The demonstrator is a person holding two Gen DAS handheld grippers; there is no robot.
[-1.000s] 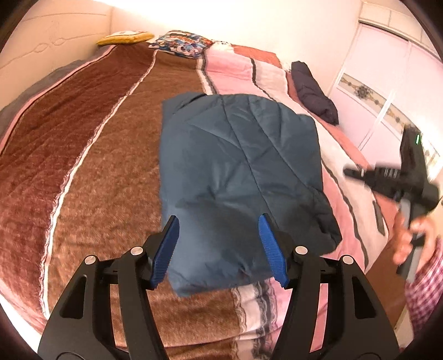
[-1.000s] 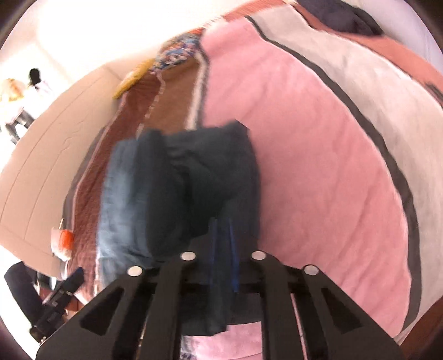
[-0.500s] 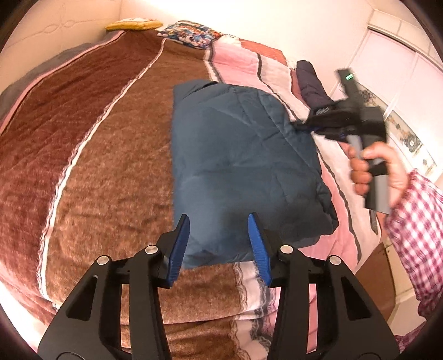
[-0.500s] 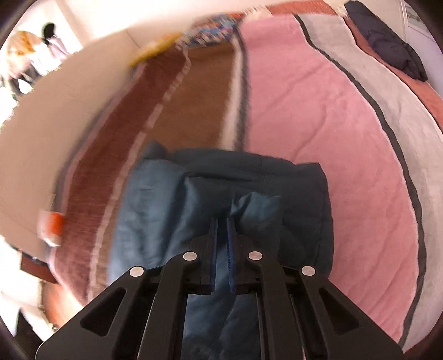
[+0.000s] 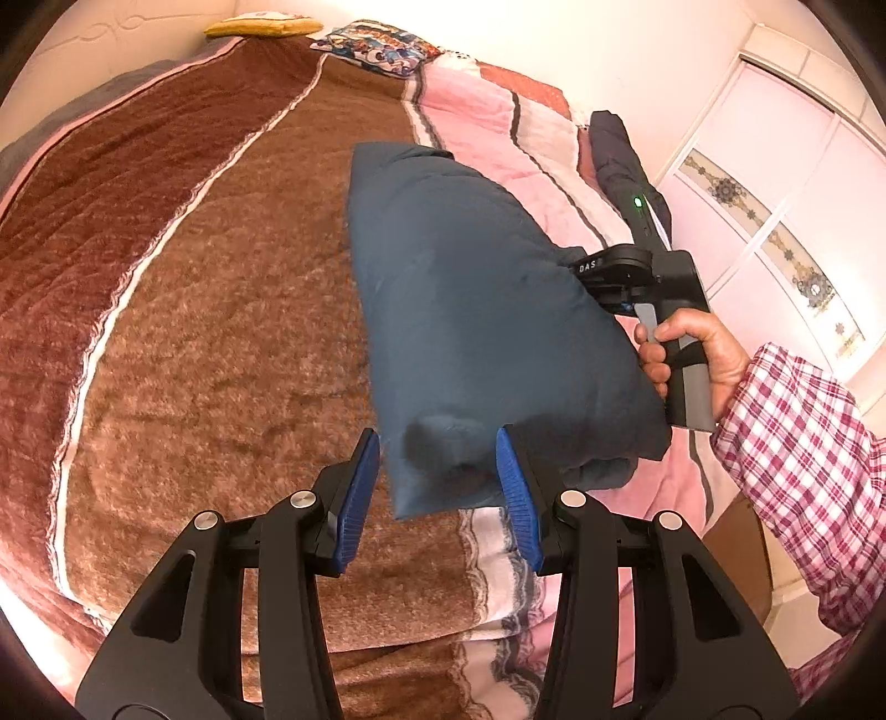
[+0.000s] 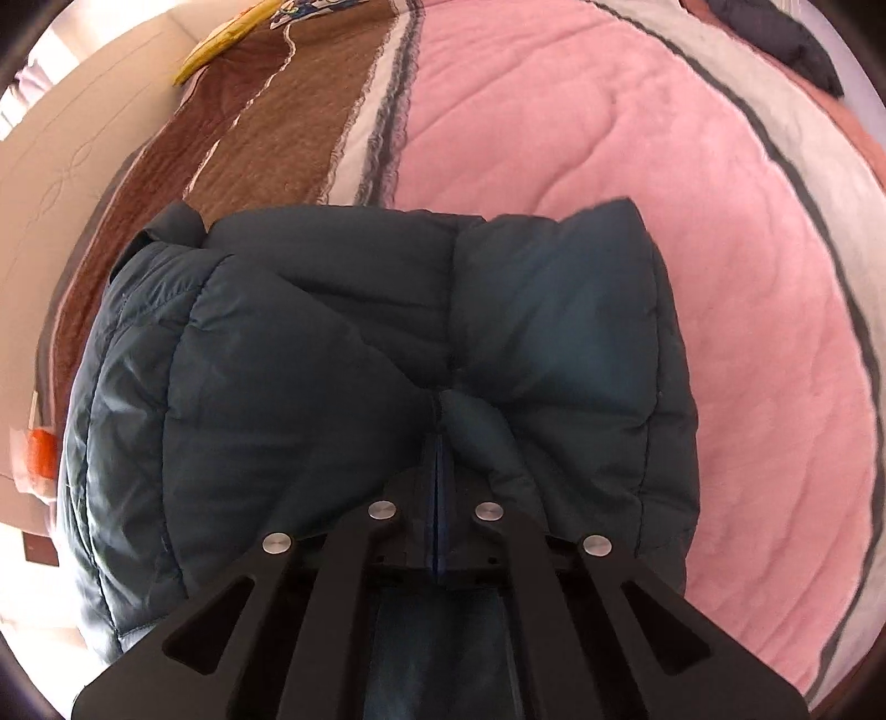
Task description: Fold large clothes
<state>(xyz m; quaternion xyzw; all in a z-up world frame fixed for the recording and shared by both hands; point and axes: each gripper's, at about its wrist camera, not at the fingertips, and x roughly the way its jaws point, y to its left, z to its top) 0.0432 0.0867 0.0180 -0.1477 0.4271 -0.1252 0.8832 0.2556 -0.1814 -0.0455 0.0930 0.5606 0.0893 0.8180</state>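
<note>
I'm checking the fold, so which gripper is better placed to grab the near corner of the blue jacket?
Probably left. The left gripper stands open around the blue jacket's near corner, while the right gripper is shut and pressing into its far side.

Support: a bed covered by a plush striped blanket, filling most of the left wrist view.
Blanket bands: dark brown at the left of the frame, lighter brown in the middle, then white, pink and grey stripes toward the right.
Folded jacket: a dark blue quilted jacket lies on the blanket at centre frame, across the brown and pink bands.
Yellow cushion: top left, at the bed's far end.
Patterned pillow: top centre, just beside the cushion.
Dark garment: upper right, near the bed's far edge, apart from the jacket.
</note>
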